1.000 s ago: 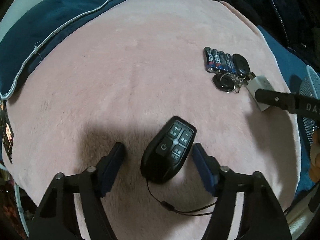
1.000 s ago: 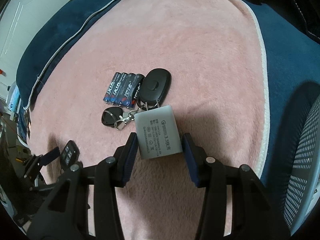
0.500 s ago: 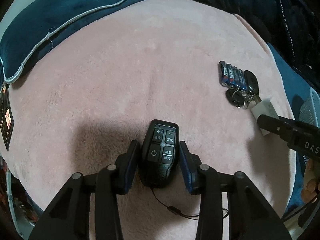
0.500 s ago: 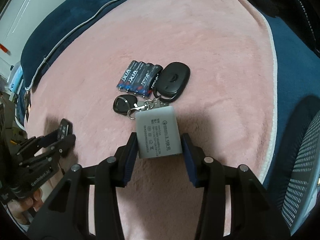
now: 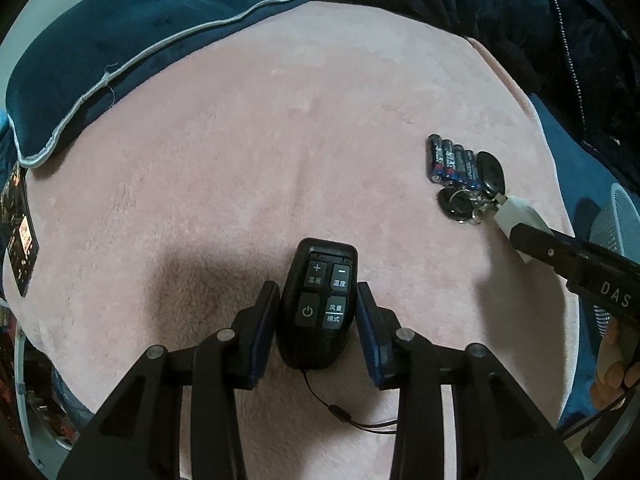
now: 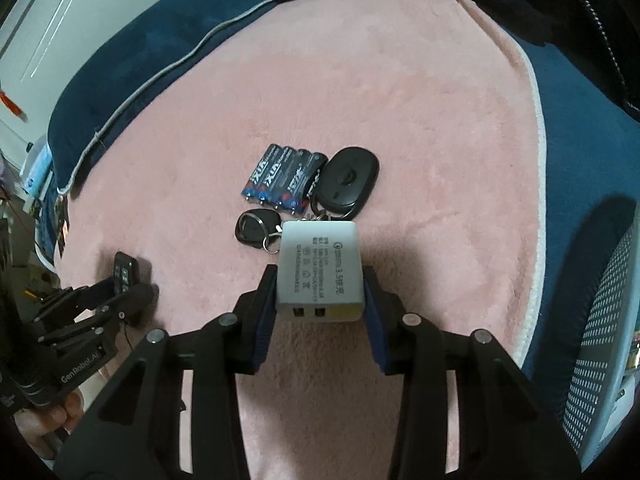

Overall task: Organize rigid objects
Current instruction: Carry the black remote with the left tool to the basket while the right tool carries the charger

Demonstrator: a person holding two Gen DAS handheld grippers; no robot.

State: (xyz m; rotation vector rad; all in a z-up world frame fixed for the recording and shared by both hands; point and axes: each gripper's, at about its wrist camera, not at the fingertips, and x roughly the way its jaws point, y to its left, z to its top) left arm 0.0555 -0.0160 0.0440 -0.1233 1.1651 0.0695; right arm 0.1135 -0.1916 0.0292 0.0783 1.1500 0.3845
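Note:
My left gripper (image 5: 318,300) is shut on a black remote control (image 5: 318,306) with four buttons and a thin cord; it also shows at the left of the right wrist view (image 6: 125,272). My right gripper (image 6: 320,284) is shut on a white USB charger block (image 6: 320,270), seen small in the left wrist view (image 5: 516,216). Just beyond the charger lie a pack of blue-black batteries (image 6: 284,178), an oval black key fob (image 6: 346,182) and a small black tag on key rings (image 6: 256,228), all on the pink plush blanket (image 6: 400,100).
A dark blue blanket (image 5: 120,32) with white piping borders the pink one at the back and left. Dark clothing (image 5: 520,20) lies at the back right. A white mesh chair back (image 6: 600,340) stands at the right. A white cabinet (image 6: 60,20) is at far left.
My left gripper closed on the remote, which was loose between open fingers a second ago, and turned it straight. My right gripper kept hold of the charger and drew it slightly back from the keys.

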